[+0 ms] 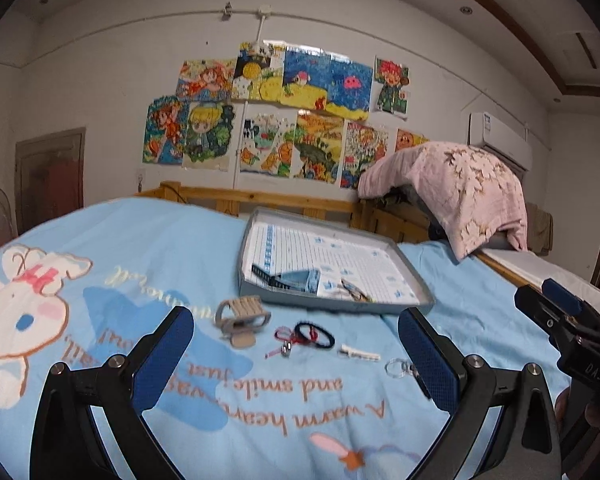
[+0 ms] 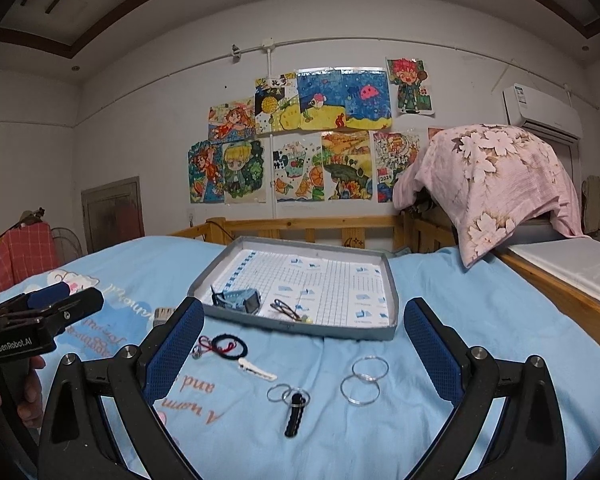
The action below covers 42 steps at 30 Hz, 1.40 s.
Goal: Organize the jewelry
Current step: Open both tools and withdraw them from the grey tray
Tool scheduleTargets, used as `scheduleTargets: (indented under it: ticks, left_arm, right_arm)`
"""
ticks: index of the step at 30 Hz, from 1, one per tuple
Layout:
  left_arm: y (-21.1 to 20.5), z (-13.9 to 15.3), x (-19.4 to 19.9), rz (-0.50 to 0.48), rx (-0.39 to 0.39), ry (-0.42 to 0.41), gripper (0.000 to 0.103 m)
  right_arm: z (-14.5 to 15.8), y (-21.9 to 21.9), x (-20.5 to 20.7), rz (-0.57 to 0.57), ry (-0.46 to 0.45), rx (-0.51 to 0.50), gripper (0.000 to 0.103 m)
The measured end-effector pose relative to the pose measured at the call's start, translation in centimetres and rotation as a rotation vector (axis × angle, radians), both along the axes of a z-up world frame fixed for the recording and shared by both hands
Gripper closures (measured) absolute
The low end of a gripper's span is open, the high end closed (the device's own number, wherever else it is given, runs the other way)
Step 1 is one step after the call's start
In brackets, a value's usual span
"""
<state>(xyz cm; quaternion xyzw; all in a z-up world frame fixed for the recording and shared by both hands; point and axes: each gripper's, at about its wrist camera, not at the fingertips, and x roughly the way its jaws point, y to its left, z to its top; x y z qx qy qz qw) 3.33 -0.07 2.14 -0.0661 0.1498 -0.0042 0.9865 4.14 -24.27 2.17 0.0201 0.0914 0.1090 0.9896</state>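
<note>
Jewelry lies scattered on a light blue bed (image 2: 480, 320) in front of a shallow grey tray (image 2: 392, 316). Inside the tray, near its front edge, sit a blue watch (image 2: 240, 298) and, to its right, a small dark wire piece (image 2: 286, 309). On the bed just before the tray lie a black hair tie (image 2: 230, 347) overlapping a red cord (image 2: 208, 342), a white clip (image 2: 257, 369) just beside them, a black keychain (image 2: 295, 412) with small rings, and two silver rings (image 2: 364, 378) touching each other further right. A beige claw clip (image 1: 242, 316) rests to the left of the hair tie, close to the tray's front left corner. The left tool (image 1: 296, 356) hovers above the bed with its blue-padded jaws spread wide and nothing between them; the hair tie and white clip show in the gap beyond. The right tool (image 2: 304, 344) is likewise wide open and empty, facing the keychain and rings. Each tool shows at the edge of the other's view. Behind the bed stand a wooden rail (image 2: 300, 228) and a wall of drawings (image 2: 312, 136), with a pink floral cloth (image 2: 496, 184) draped at the right.
</note>
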Motion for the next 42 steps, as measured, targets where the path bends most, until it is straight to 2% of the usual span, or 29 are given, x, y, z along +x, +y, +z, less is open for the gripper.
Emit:
scheduleTargets:
  ticks: [6, 19, 31, 42]
  left_arm:
    - [0.0, -1.2, -0.1, -0.007, -0.011, 0.060, 0.000]
    - [0.1, -1.8, 0.7, -0.011, -0.033, 0.099, 0.000]
    - [-1.6, -2.0, 3.1, -0.055, -0.070, 0.123, 0.000]
    - [-3.0, -2.2, 6.1, -0.066, -0.072, 0.151, 0.000]
  right_arm:
    - [-0.9, 0.0, -0.4, -0.005, 0.038, -0.003, 0.005]
    - [-1.6, 0.1, 0.2, -0.016, 0.060, -0.008, 0.005]
    - [-0.8, -1.9, 1.7, -0.073, 0.062, -0.022, 0.005]
    - [-0.4, -2.8, 4.2, -0.084, 0.052, -0.011, 0.005]
